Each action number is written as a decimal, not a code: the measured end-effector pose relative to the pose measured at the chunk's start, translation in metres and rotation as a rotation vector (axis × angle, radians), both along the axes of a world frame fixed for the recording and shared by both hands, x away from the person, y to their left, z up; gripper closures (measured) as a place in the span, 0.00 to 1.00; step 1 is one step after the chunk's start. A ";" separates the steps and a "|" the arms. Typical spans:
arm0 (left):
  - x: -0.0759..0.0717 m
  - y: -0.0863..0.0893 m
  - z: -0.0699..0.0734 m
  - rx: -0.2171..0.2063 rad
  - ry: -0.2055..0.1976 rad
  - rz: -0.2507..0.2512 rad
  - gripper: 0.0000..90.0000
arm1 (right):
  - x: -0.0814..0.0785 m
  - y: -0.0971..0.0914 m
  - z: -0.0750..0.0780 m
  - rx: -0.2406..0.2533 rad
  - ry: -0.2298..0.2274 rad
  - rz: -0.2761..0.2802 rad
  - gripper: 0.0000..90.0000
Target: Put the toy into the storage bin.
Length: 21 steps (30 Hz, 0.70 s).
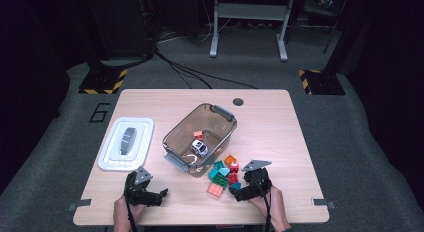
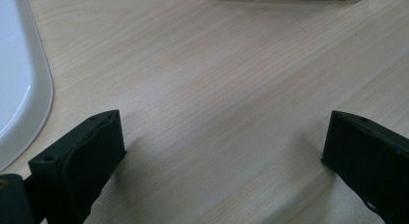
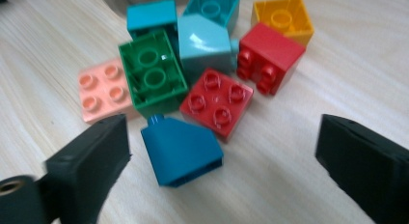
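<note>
here the right gripper [image 3: 222, 151] hovers with jaws spread wide around the dark blue brick [image 3: 181, 149] at the lower centre, nothing pinched; the left gripper [image 2: 222, 151] gapes wide over bare table [image 2: 217, 79].

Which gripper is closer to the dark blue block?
The right gripper: its open jaws sit either side of the dark blue block. The left gripper rests open over bare table, far left of it.

The desk [image 3: 299, 175] is pale wood with fine grain and a matt finish. The toy bricks [image 3: 193, 79] are smooth, glossy plastic. The bin [image 1: 200, 134] looks like clear brownish plastic, its lid [image 1: 126, 143] white and shiny.
</note>
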<state>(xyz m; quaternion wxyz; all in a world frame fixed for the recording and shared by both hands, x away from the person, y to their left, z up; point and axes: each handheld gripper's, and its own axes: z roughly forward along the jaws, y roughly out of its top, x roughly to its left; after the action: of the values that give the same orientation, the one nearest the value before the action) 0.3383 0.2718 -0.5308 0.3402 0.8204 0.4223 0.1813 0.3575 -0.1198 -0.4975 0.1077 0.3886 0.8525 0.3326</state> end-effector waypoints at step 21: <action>0.000 0.000 0.000 0.000 0.001 0.000 0.01 | -0.018 0.008 -0.006 -0.029 -0.053 0.073 0.54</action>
<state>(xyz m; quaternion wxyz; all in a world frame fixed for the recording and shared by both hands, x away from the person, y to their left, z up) 0.3383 0.2718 -0.5307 0.3402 0.8204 0.4224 0.1809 0.3395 -0.1118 -0.5035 0.1236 0.3465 0.8677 0.3343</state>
